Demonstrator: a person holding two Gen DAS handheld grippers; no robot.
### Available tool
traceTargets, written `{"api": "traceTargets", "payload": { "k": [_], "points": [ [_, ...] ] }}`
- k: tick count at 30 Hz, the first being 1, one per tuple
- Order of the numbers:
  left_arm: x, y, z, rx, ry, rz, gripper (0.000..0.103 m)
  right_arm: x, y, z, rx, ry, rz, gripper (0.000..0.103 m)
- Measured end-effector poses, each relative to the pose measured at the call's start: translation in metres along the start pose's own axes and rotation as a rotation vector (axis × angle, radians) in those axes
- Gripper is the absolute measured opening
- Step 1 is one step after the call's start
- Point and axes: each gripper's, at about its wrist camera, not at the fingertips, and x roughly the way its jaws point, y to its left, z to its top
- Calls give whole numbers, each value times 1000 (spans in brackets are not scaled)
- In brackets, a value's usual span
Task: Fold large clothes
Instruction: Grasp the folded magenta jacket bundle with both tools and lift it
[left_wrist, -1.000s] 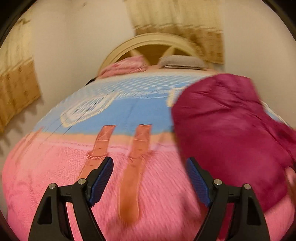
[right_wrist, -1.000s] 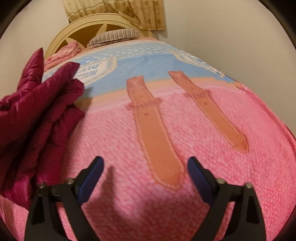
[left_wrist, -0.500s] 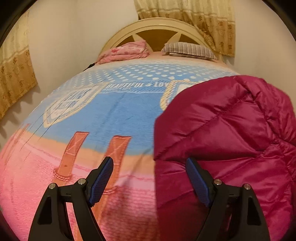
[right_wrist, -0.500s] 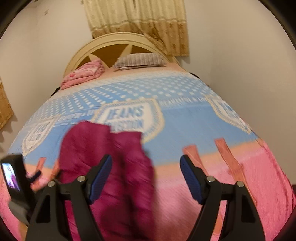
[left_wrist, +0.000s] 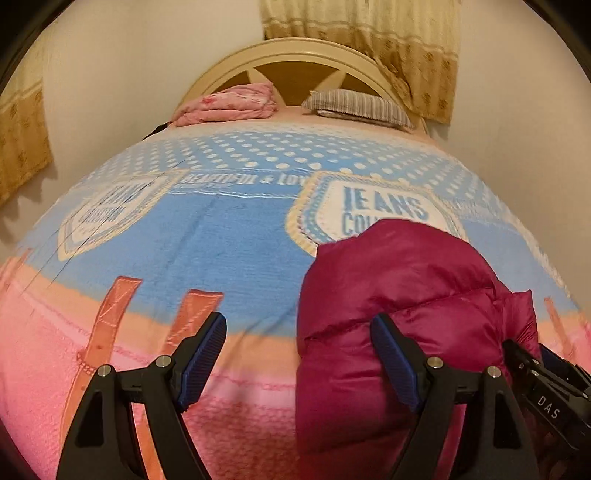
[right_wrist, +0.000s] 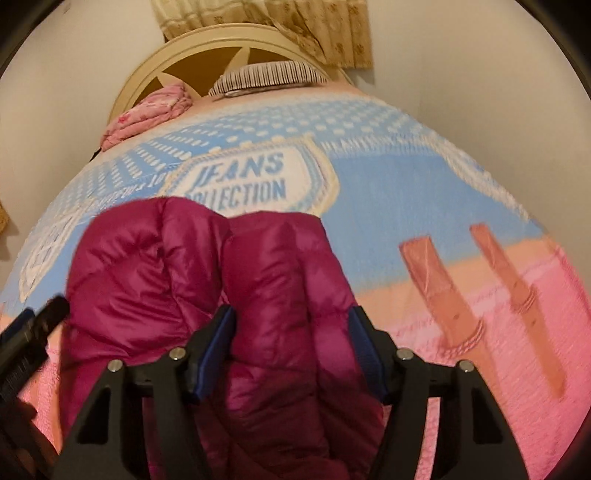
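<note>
A magenta puffer jacket (left_wrist: 406, 288) lies bunched on the bed, over the blue and pink bedspread (left_wrist: 221, 251). My left gripper (left_wrist: 299, 354) is open just above it. The jacket's left edge sits between its fingers, close to the right pad (left_wrist: 391, 365). My right gripper (right_wrist: 291, 347) hovers over the jacket (right_wrist: 207, 266) with its jaws closing. A puffy fold fills the gap between them, and no firm pinch shows. Each gripper appears in the other's view: the right gripper (left_wrist: 546, 391) and the left gripper (right_wrist: 29, 332).
A folded pink blanket (left_wrist: 229, 105) and a striped pillow (left_wrist: 354, 105) lie by the cream headboard (left_wrist: 295, 55). Walls stand close on both sides of the bed, with curtains (left_wrist: 388, 40) behind. Bare bedspread stretches left of the jacket and to its right (right_wrist: 461, 229).
My right gripper has swung left from bare bedspread to over the jacket, and its jaws have narrowed around a fold. The left gripper has shifted toward the jacket's left edge, jaws unchanged.
</note>
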Motion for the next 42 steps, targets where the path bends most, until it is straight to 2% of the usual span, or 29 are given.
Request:
{"api": "traceTargets", "payload": {
  "k": [5,18,32,36,42],
  "points": [
    [4,-19,-18,85,-15,44,81,6,-18,-10,34,2,13,66],
    [22,-13,-36,31,17,-2,86,18,-21,-21,36,-7,27,67],
    [29,-18,-42,59,65,-4,88,31,-25,-25,40,36,35,71],
    [26,-19,-46,67,87,-7,88,38,-33,-27,78,65,65,77],
    [5,-11,-60,67,93,-47,88,36,-36,-30,63,75,91,77]
  ]
}}
